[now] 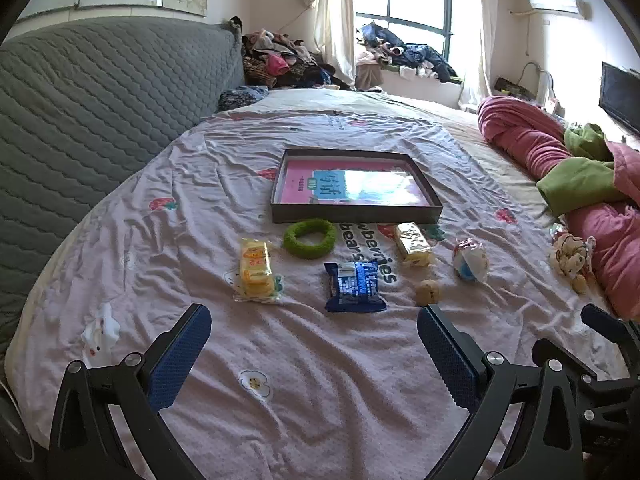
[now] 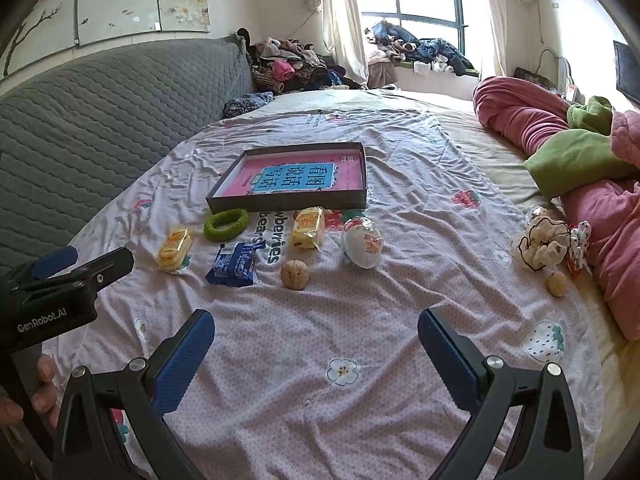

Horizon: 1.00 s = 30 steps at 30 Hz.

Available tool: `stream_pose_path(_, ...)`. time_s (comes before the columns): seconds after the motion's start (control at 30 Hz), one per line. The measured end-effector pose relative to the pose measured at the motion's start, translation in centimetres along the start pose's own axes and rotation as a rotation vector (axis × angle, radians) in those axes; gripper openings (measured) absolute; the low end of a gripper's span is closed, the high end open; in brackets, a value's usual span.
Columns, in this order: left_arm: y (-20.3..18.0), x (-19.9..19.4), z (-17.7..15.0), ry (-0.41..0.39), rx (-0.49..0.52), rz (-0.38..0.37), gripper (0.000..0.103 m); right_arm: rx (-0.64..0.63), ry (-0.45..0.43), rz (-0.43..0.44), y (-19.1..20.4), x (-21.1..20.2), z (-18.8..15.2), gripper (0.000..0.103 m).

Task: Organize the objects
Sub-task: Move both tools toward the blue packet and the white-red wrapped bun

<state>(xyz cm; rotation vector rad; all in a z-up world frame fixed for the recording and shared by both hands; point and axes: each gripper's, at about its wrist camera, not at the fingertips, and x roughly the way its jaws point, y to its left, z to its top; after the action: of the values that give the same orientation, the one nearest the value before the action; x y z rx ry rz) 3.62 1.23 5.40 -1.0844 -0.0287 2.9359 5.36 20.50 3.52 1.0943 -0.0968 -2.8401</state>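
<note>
A shallow dark box (image 1: 352, 213) (image 2: 288, 202) with a pink book inside lies on the bed. In front of it lie a green ring (image 1: 310, 237) (image 2: 226, 224), two yellow snack packs (image 1: 256, 270) (image 1: 413, 243) (image 2: 174, 249) (image 2: 308, 227), a blue packet (image 1: 354, 286) (image 2: 234, 264), a walnut (image 1: 428, 291) (image 2: 294, 275) and a white wrapped egg (image 1: 470, 260) (image 2: 362, 242). My left gripper (image 1: 314, 316) is open and empty, just short of the blue packet. My right gripper (image 2: 316, 320) is open and empty, just short of the walnut.
A second walnut (image 2: 557, 283) and a bagged snack bundle (image 2: 542, 242) (image 1: 570, 258) lie at the right by a pink and green quilt (image 2: 580, 160). A grey quilted headboard (image 1: 100, 120) runs along the left. A white rabbit toy (image 1: 100, 332) sits near the left edge.
</note>
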Motion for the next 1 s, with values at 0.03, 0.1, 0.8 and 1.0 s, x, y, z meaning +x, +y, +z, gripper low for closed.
stream_pose_path(0.03,0.0,0.0,0.0,0.001,-0.002,-0.001,0.103,0.001,-0.002,-0.001,0.0,0.0,0.0,0.103)
stream_pose_path(0.1,0.0,-0.1,0.0,-0.001,0.000,0.000,0.103,0.003,-0.002,-0.002,-0.1,-0.1,0.0,0.103)
stream_pose_path(0.8,-0.5,-0.7,0.7,-0.008,0.005,-0.010,0.103,0.003,-0.021,-0.010,-0.2,-1.0,0.6,0.103)
stream_pose_path(1.0,-0.7,-0.8,0.9,-0.015,0.011,-0.013,0.103,0.005,-0.024,-0.010,-0.3,-1.3,0.8,0.103)
